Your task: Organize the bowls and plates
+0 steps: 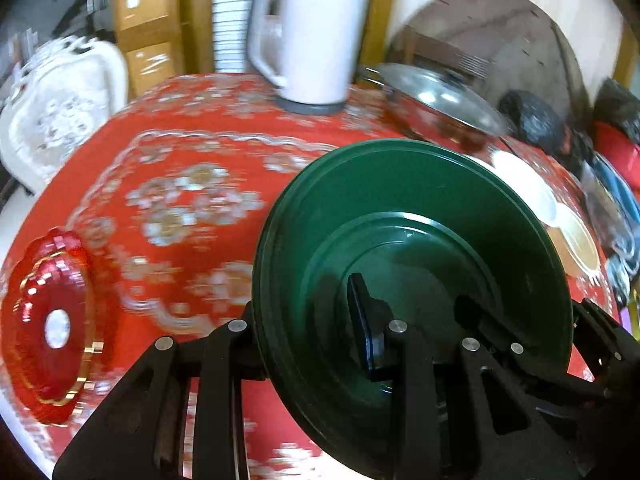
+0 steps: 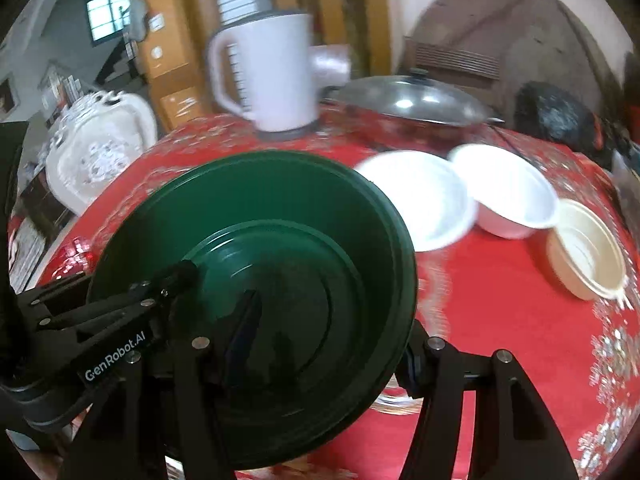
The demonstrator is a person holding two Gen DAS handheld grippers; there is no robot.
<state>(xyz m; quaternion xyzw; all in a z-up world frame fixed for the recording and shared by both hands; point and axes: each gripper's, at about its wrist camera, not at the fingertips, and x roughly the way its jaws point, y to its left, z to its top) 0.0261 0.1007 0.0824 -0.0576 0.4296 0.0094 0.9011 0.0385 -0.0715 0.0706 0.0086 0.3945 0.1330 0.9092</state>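
Observation:
A stack of dark green plates [image 1: 400, 216] [image 2: 280, 208] is held tilted above the red patterned table, gripped from both sides. My left gripper [image 1: 304, 320] is shut on the stack's left rim, one finger inside the dish and one behind it. My right gripper [image 2: 332, 332] is shut on the stack's right rim; the left gripper's arm [image 2: 100, 320] shows at the far side. A white plate [image 2: 420, 196], a white bowl [image 2: 508, 192] and a tan bowl [image 2: 588, 248] lie on the table to the right. A red glass dish [image 1: 52, 320] sits at the table's left edge.
A white electric kettle [image 1: 308, 40] [image 2: 268, 68] stands at the back of the table [image 1: 192, 128]. A lidded steel wok [image 2: 416, 100] is beside it. Dark bags [image 2: 560, 116] lie at the back right. A white chair [image 1: 60, 104] stands off the left edge.

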